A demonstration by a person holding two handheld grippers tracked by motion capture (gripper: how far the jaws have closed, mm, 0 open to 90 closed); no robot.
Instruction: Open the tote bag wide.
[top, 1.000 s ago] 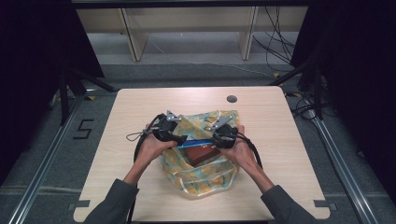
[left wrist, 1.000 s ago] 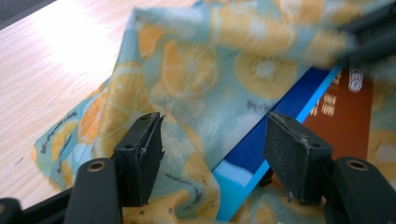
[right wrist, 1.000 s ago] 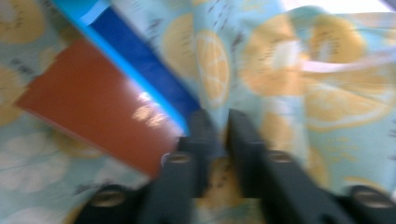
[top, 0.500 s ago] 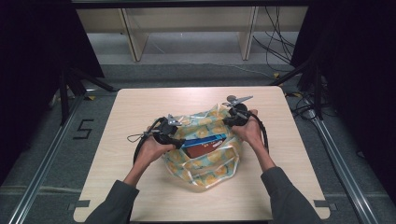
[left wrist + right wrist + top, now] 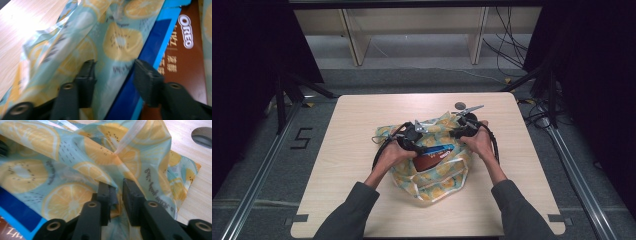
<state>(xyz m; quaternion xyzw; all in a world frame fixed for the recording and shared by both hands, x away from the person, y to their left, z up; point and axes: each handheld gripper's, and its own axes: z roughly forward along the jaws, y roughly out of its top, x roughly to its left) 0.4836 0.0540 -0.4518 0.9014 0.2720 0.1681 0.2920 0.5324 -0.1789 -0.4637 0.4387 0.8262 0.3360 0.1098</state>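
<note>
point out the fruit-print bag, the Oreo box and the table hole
bag (image 5: 75, 202), right gripper view, orange-slice print on its side.
Oreo box (image 5: 186, 31), left gripper view, white logo on brown face.
table hole (image 5: 460, 105), high view, its middle.

Light wood table (image 5: 362, 200) — rounded corners, on a grey floor (image 5: 252, 190). Fruit-print bag (image 5: 437, 177) lies at its middle, touching the top; a dark round disc (image 5: 460, 105) sits near the far edge — apart from the bag.
</note>
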